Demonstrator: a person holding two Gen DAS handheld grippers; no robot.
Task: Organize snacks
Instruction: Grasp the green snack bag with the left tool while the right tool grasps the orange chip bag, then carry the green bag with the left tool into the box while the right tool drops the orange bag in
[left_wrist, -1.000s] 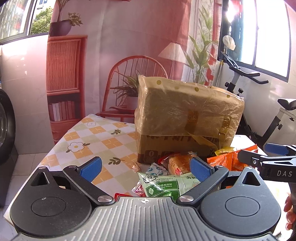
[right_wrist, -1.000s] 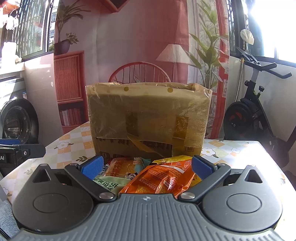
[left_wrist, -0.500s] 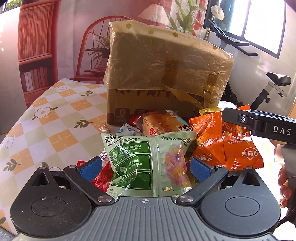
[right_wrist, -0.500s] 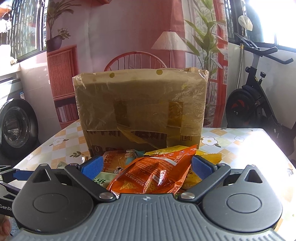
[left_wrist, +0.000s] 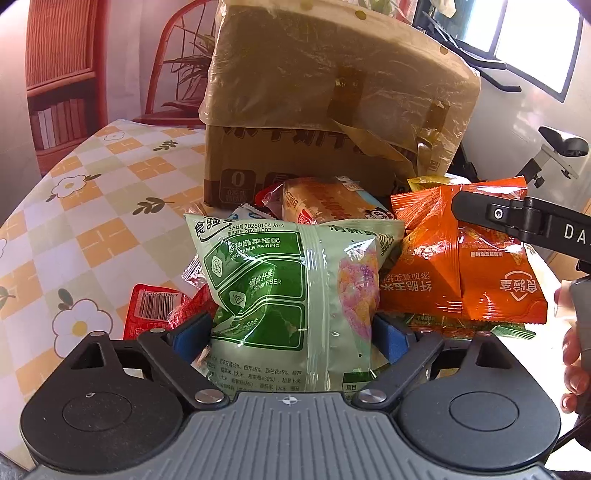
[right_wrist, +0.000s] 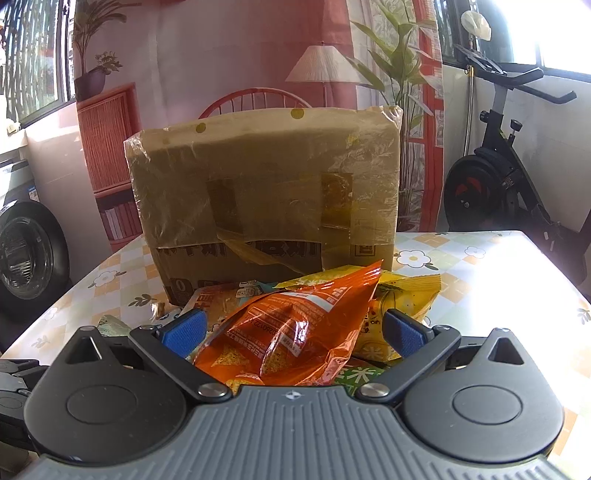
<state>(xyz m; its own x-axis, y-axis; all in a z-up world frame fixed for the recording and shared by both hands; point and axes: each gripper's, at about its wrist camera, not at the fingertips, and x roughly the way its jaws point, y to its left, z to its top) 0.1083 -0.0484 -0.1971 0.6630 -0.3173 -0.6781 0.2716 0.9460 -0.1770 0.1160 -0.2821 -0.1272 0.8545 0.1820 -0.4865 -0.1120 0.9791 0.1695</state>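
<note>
The box (left_wrist: 332, 110) top is cut off by the frame. The green bag (left_wrist: 291, 295) hides the left gripper's (left_wrist: 291, 334) pad faces and covers snacks beneath.

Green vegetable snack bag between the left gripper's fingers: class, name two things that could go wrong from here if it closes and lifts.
1. The green vegetable snack bag is puffy and glossy, so the left gripper may crush it or let it slip.
2. It overlaps the orange corn-chip packet and the red barcode wrapper, so lifting may drag them across the flower-patterned tablecloth.
</note>
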